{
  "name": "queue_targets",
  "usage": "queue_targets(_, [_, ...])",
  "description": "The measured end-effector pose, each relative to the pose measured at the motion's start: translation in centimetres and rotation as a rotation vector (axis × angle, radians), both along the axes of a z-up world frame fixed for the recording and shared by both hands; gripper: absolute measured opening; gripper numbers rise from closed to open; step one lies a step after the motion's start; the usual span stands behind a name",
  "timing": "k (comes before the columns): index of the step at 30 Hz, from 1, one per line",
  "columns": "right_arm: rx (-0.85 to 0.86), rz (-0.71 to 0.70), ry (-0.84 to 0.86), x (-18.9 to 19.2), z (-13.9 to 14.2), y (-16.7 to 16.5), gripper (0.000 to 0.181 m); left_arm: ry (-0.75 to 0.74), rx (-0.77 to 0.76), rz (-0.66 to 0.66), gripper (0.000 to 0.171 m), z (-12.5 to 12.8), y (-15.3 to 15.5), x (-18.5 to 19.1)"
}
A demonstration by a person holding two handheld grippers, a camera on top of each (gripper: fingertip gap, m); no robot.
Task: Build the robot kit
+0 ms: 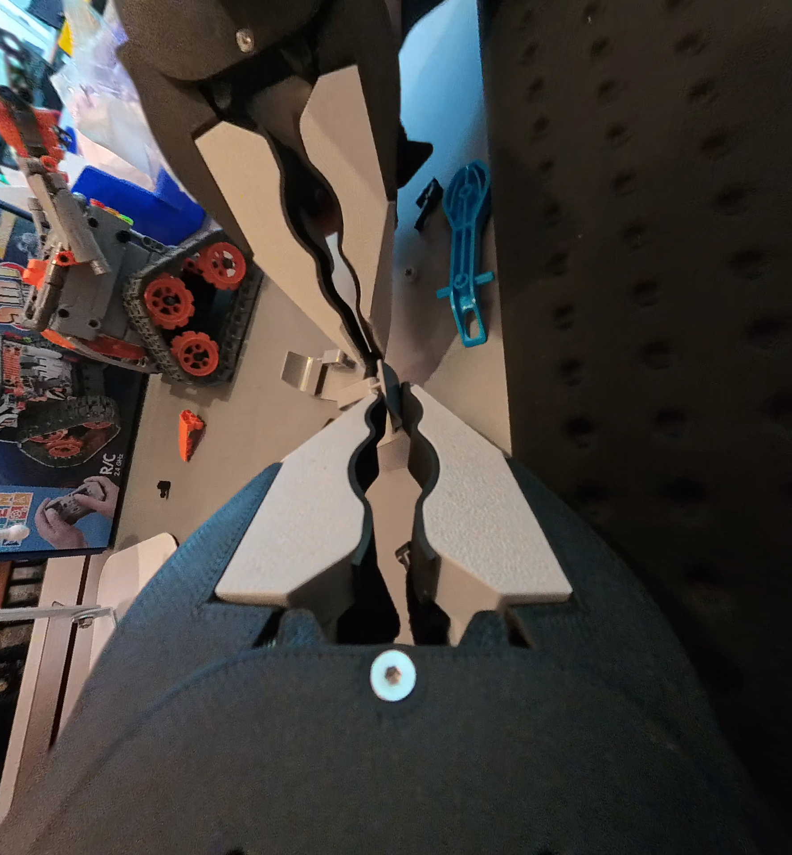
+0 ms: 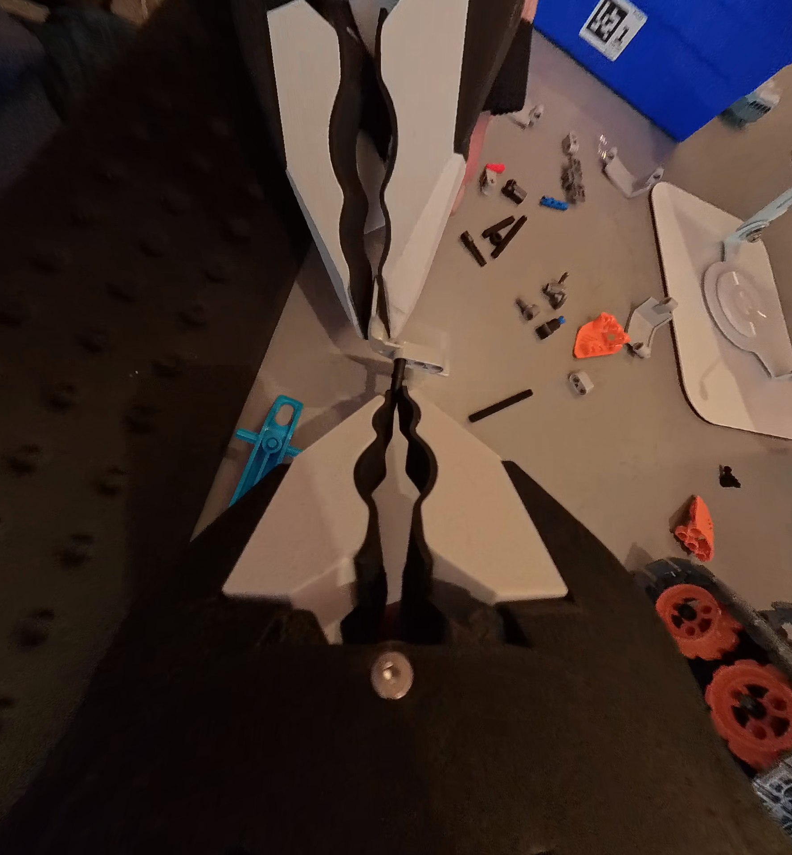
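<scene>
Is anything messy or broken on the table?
Nothing looks broken. Small building pieces lie scattered loose across the table, and a black rod lies alone, apart from them.

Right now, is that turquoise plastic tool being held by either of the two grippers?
No: the turquoise tool lies free on the table, off to the side of both the left gripper and the right gripper.

Orange wheels (image 1: 169, 300) on grey tracked model (image 1: 107, 277); turquoise tool (image 1: 466, 259); blue bin (image 2: 690, 60).
</scene>
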State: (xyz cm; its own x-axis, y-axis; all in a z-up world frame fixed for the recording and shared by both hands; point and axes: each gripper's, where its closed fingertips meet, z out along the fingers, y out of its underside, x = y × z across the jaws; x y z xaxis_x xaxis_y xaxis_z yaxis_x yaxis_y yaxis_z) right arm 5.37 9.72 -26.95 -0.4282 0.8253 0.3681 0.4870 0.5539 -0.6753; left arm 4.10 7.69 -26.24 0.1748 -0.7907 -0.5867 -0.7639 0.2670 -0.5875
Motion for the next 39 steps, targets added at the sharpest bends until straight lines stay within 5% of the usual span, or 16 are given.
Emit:
queue_targets(13, [0.086,0.051,-0.102,-0.7,-2.4,-1.6,0.000,0.122,-0.019,-0.010,0.004,-2.1,-0.2,0.1])
queue_targets(25, [-0.184,-0.025,-0.068,0.1,-0.5,-0.8,0.005,0.055,-0.184,0.024,0.009,-2.6,-0.4,-0.4])
queue_targets(31, [-0.263,-0.125,-0.102,0.0,-0.8,0.2,0.048,0.005,-0.210,0.162,0.052,-1.6,1.6,-2.5])
queue_targets(33, [-0.345,-0.192,-0.164,0.6,-1.2,0.8,0.065,-0.031,-0.223,0.234,0.046,-1.0,2.1,-3.4])
queue_targets(35, [-0.336,-0.242,-0.121,0.6,-0.9,1.7,0.079,-0.076,-0.300,0.300,0.071,-1.2,2.3,-3.9])
queue_targets(36, [-0.314,-0.262,-0.087,0.4,-0.5,2.3,0.083,-0.079,-0.349,0.316,0.084,-1.7,2.2,-4.1])
queue_targets(38, [-0.277,-0.286,-0.033,0.2,0.1,3.2,0.084,-0.113,-0.375,0.404,0.080,-1.9,3.2,-4.8])
queue_targets(39, [-0.250,-0.323,-0.007,0.1,0.4,4.0,0.077,-0.116,-0.415,0.427,0.091,-2.1,3.1,-5.0])
